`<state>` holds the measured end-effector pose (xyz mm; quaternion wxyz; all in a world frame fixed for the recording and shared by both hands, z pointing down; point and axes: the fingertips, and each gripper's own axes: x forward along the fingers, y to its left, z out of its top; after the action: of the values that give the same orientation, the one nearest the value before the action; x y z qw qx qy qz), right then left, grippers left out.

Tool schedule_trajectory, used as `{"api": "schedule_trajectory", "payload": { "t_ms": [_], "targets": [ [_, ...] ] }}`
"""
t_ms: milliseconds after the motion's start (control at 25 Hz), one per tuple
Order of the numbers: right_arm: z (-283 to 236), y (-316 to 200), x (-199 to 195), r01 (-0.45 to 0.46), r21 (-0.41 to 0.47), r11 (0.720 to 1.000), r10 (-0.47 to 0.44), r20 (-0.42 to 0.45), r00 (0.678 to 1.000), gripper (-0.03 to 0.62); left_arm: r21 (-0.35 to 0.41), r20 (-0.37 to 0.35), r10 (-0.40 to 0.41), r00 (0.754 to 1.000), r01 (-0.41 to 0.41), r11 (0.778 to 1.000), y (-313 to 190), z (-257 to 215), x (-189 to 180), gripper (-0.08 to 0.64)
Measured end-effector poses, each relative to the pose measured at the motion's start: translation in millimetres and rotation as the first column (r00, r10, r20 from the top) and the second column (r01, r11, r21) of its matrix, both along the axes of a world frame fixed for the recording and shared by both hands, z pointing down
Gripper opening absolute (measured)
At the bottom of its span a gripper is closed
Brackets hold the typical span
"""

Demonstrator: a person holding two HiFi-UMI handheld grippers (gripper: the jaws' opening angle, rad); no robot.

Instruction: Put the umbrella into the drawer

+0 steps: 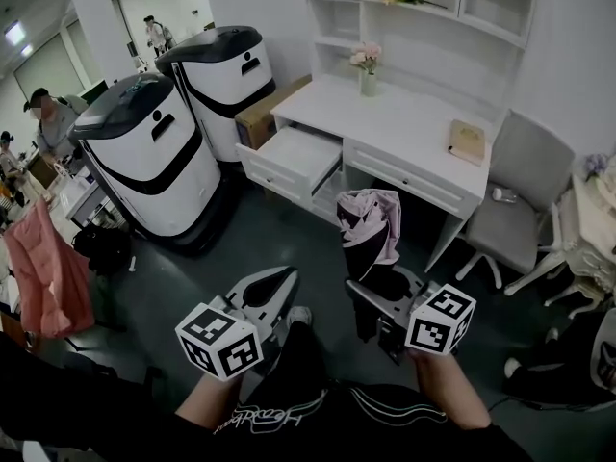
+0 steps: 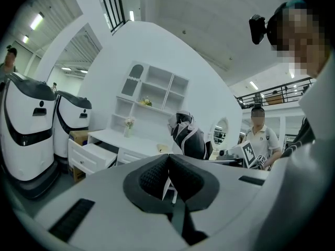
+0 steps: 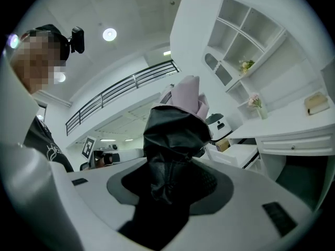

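Observation:
A folded black and pink umbrella stands upright in my right gripper, whose jaws are shut on its lower black part. In the right gripper view the umbrella fills the gap at the right gripper. My left gripper hangs beside it at the lower left, its fingertips together and nothing held. The left gripper view shows that left gripper with pads meeting, and the umbrella beyond. Ahead, the white desk has its left drawer pulled out; the same drawer shows at the left.
Two tall white and black machines stand left of the desk, with a cardboard box between. On the desk are a flower vase and a book. A grey chair stands at the right, a pink garment at far left.

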<state>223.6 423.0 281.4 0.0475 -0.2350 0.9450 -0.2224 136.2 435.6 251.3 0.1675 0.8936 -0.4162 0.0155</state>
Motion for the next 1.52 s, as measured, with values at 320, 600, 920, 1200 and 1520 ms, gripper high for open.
{"api": "schedule_trajectory", "payload": {
  "t_ms": [320, 600, 920, 1200, 1520],
  "targets": [
    [21, -72, -14, -0.035, -0.031, 0.999, 0.034, -0.02, 0.999, 0.219, -0.029, -0.021, 0.046, 0.999, -0.047, 0.998, -76, 24, -12, 0.02],
    [27, -211, -56, -0.052, -0.075, 0.996, 0.05, -0.025, 0.998, 0.219, -0.087, -0.034, 0.07, 0.997, -0.073, 0.994, -223, 34, -55, 0.02],
    [42, -396, -114, -0.07, -0.136, 0.988, 0.069, -0.017, 0.997, 0.219, -0.152, -0.022, 0.086, 0.996, -0.088, 0.984, -417, 52, -116, 0.02],
    [62, -524, -175, -0.057, -0.169, 0.984, 0.046, -0.066, 0.997, 0.219, -0.208, -0.041, 0.085, 0.996, -0.092, 0.974, -544, 81, -174, 0.02],
    [78, -593, -215, -0.032, -0.195, 0.98, 0.014, -0.089, 0.996, 0.219, -0.246, -0.053, 0.05, 0.997, -0.061, 0.967, -601, 105, -217, 0.02]
  ]
}}
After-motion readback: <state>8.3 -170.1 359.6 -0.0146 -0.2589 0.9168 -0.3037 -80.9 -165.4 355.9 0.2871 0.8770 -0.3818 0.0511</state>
